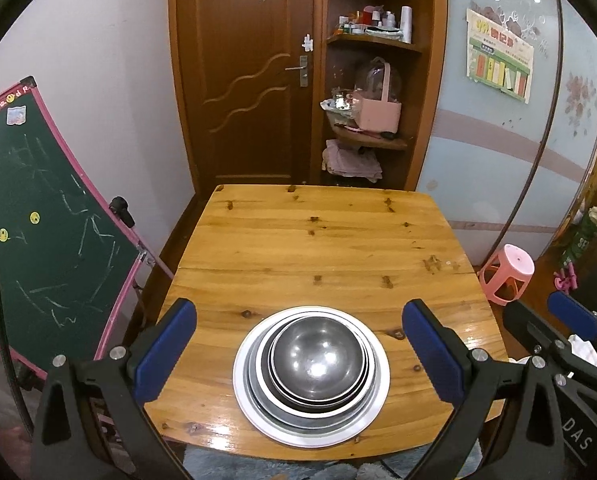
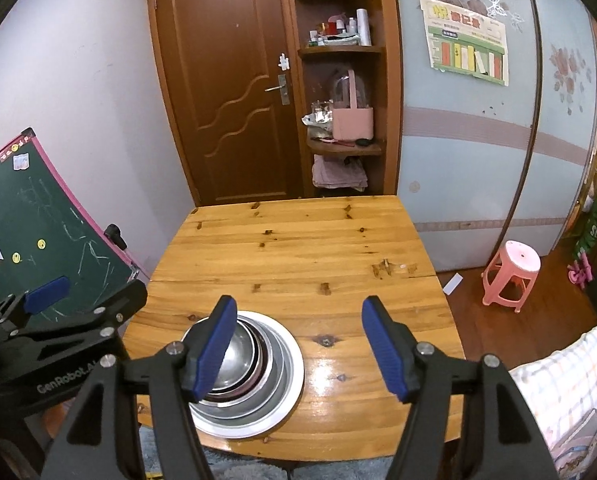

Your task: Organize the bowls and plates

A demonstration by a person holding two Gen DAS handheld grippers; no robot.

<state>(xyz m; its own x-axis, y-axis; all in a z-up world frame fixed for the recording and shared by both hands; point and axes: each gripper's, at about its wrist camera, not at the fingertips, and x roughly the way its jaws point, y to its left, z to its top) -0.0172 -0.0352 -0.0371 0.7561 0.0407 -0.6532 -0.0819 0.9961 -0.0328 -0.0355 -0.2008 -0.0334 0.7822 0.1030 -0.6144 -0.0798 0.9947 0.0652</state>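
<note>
Left gripper (image 1: 298, 344): jaws spread wide, nothing between the pads; stack sits below and ahead of them, untouched. Right gripper (image 2: 296, 350): jaws apart, empty; its left pad overlaps the stack in view but I read that as being in front of it, not contact.

Stack (image 1: 311, 372): steel bowls nested in plates on a white plate, near edge of the table (image 1: 338, 240), centred. Rest of the tabletop is bare.

Judgement: nesting looks done, both grippers let go. No loose dishes visible. Next move, if any: pull back clear without nudging the stack.

Far: door (image 1: 250, 80), shelf (image 1: 374, 40).
</note>
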